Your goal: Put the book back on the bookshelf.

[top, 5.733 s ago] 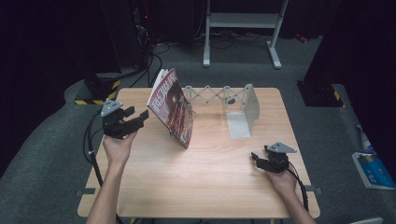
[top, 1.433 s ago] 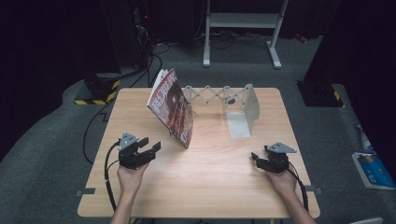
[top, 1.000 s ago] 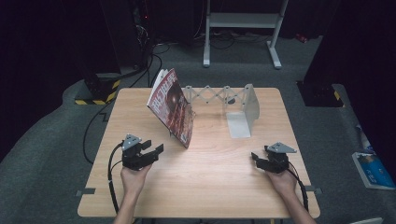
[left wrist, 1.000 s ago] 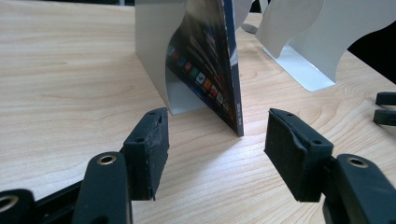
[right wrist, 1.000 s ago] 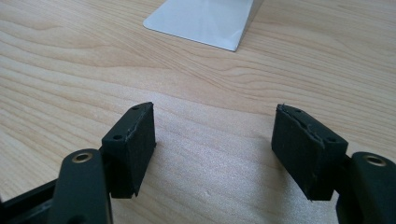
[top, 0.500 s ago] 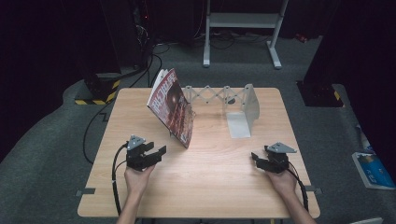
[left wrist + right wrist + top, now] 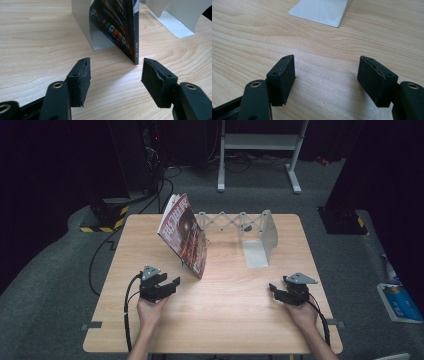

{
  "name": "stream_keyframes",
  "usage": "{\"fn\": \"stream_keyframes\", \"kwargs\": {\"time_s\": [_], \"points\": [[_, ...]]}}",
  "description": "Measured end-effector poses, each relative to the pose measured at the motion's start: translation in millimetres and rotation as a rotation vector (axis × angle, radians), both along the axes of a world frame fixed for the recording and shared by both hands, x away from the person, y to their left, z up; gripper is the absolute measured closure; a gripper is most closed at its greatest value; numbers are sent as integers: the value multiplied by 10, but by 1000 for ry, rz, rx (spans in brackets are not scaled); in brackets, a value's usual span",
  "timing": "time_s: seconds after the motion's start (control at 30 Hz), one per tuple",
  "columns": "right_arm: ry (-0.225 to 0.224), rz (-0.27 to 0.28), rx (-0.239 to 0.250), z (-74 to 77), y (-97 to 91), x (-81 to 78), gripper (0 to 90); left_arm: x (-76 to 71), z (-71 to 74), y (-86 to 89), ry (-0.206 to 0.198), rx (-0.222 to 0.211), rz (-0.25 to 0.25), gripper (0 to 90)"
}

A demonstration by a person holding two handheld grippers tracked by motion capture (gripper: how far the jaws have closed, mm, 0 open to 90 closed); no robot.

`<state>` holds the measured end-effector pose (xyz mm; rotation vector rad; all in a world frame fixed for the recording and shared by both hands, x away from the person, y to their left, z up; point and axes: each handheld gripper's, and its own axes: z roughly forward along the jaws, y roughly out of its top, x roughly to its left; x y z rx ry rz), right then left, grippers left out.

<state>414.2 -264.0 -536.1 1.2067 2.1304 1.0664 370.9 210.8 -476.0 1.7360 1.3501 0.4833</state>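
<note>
books: 1, magazine [image 7: 184, 234] leaning, upper centre
bookends: 2, expanding rack [image 7: 250, 232]
left gripper [image 7: 167, 284]: jaws wide, empty
right gripper [image 7: 274, 290]: jaws wide, empty

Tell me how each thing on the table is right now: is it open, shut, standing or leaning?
Book: closed, leaning tilted against the rack's left end.
Book rack: stretched out, upright on the table.
Left gripper: open, nothing between its pads.
Right gripper: open, holding nothing.
</note>
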Motion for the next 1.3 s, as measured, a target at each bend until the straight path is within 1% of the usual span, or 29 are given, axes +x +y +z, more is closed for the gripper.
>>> {"fn": "stream_keyframes", "kwargs": {"time_s": [0.13,0.2,0.27,0.37,0.43,0.57,0.7,0.8,0.9,1.03,1.23,1.3], "points": [[0,0,0,0,0,0,305,29,-43,5,10,-4,10,403],[0,0,0,0,0,0,305,46,-60,-1,17,8,14,403],[0,0,0,0,0,0,306,64,-79,-9,16,14,18,406],[0,0,0,0,0,0,306,88,-109,-22,11,34,21,417],[0,0,0,0,0,0,306,109,-136,-29,17,46,23,421],[0,0,0,0,0,0,306,136,-190,-38,21,53,35,426],[0,0,0,0,0,0,305,163,-238,-45,23,83,47,433],[0,0,0,0,0,0,306,188,-267,-44,18,92,60,436],[0,0,0,0,0,0,306,214,-302,-60,15,117,63,436],[0,0,0,0,0,0,305,239,-349,-78,16,138,72,436],[0,0,0,0,0,0,305,270,-405,-87,19,171,93,433],[0,0,0,0,0,0,306,280,-423,-89,29,179,95,434]]}}
